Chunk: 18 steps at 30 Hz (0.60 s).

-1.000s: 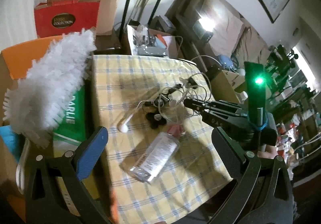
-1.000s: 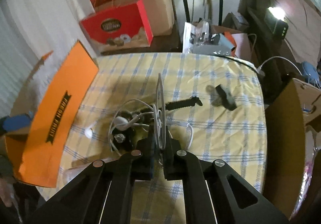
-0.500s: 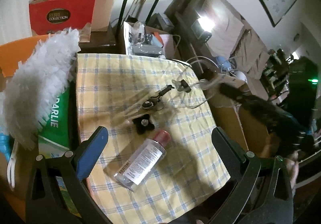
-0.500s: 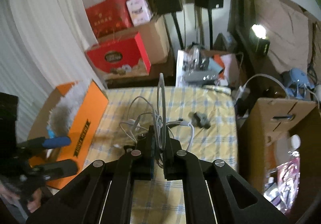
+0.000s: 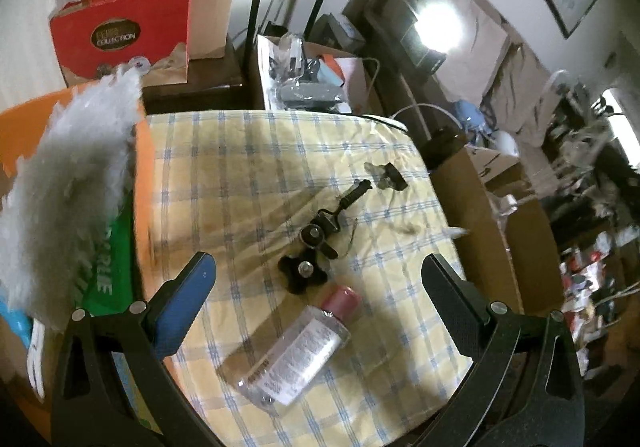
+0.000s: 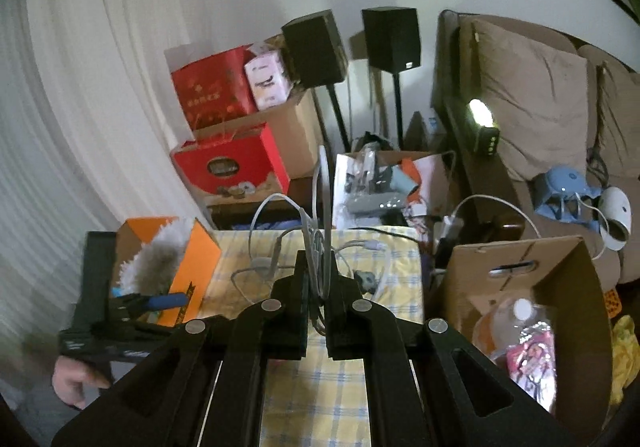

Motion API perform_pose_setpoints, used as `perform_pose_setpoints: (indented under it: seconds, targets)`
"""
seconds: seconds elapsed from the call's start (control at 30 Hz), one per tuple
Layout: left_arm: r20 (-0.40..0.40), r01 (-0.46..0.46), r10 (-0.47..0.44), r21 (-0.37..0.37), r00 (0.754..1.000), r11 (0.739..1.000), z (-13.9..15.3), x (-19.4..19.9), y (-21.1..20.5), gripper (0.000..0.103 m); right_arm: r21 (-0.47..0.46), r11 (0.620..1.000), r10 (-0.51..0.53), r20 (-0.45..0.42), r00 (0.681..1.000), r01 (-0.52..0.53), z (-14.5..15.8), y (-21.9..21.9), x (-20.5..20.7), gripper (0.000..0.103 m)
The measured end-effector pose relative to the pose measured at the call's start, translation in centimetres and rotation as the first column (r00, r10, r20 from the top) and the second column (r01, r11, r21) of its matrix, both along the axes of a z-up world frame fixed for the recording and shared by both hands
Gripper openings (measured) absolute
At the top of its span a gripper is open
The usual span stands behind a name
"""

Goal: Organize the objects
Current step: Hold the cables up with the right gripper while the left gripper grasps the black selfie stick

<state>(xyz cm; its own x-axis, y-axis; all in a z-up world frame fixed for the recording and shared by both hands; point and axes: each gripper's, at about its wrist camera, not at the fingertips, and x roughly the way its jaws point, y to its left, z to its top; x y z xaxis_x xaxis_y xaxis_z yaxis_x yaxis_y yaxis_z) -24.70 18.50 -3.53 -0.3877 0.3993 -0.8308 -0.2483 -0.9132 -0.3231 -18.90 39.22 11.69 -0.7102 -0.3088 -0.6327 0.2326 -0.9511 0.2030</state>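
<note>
My right gripper (image 6: pixel 318 279) is shut on a bundle of white cables (image 6: pixel 316 223) and holds it high above the checked tablecloth (image 6: pixel 392 259). My left gripper (image 5: pixel 316 287) is open and empty above the table. Below it lie a clear bottle with a pink cap (image 5: pixel 292 355), a black knob (image 5: pixel 302 273), a black clamp with a handle (image 5: pixel 336 213) and a small black clip (image 5: pixel 390 177). The left gripper also shows in the right wrist view (image 6: pixel 152 301).
An orange box (image 5: pixel 144 183) with a white fluffy duster (image 5: pixel 68 183) stands at the table's left. An open cardboard box (image 6: pixel 532 287) with items stands at the right. Red gift boxes (image 5: pixel 120 35), speaker stands and a cluttered box lie behind the table.
My right gripper has lifted the cable bundle off the table and risen high. The cables no longer lie on the cloth. The left gripper has stayed open above the bottle.
</note>
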Motion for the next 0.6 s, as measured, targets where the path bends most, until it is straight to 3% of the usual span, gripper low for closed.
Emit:
perform_pose_setpoints:
  seconds: [0.1,0.23,0.37,0.5,0.6]
  targets:
    - [-0.014,0.043,-0.044,-0.084,0.999,0.996,-0.6,-1.1,2.1,0.099,-0.018,1.000,-0.013,0.004,1.000,0.013,0.4,0.9,0.5,0.004]
    - [0.016,0.094,-0.093,-0.142,0.996,0.985,-2.0,-2.7,4.5,0.095,-0.044,0.999,-0.019,0.025,1.000,0.020,0.0,1.9,1.1,0.004]
    - [0.054,0.123,-0.115,-0.190,0.992,0.974,-3.7,-4.4,6.5,0.082,-0.061,0.998,-0.022,0.053,0.998,0.025,-0.8,2.6,1.3,0.004]
    - [0.125,0.139,-0.120,-0.164,0.985,0.977,-5.7,-6.4,7.5,0.066,-0.058,0.998,-0.022,0.071,0.997,0.026,-1.5,3.0,1.4,0.004]
    - [0.144,0.145,-0.121,-0.171,0.982,0.975,-6.8,-7.7,8.0,0.059,-0.058,0.998,-0.022,0.076,0.997,0.027,-1.8,3.4,1.7,0.004]
